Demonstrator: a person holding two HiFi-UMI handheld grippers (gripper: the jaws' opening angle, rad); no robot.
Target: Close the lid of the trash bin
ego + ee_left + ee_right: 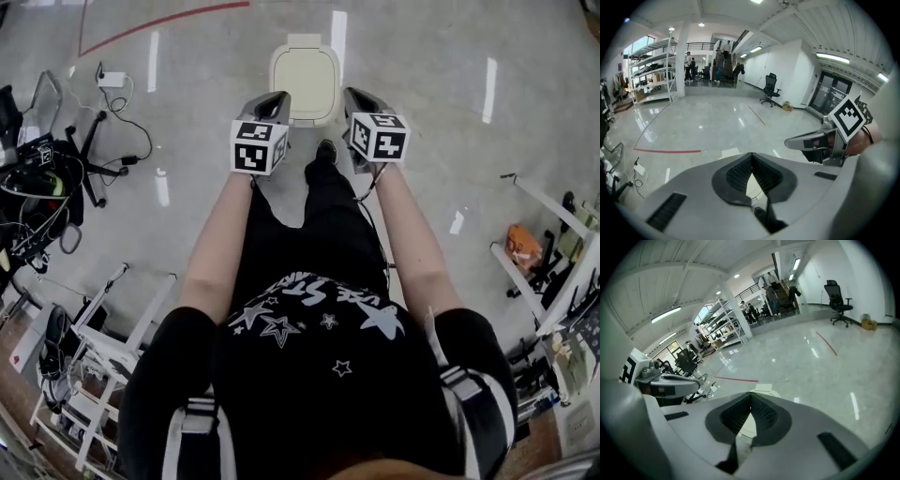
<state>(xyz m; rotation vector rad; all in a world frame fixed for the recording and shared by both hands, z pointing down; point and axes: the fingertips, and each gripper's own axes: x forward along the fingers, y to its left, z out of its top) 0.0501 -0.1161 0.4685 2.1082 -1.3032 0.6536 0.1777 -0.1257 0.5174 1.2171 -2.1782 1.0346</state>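
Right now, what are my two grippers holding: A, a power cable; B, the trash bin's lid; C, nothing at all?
C: the left gripper and the right gripper each have their jaws shut on nothing, and the trash bin stands untouched on the floor ahead.

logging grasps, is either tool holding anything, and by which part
Nothing is held: left tool and right tool both have jaws together on nothing, near the trash bin.
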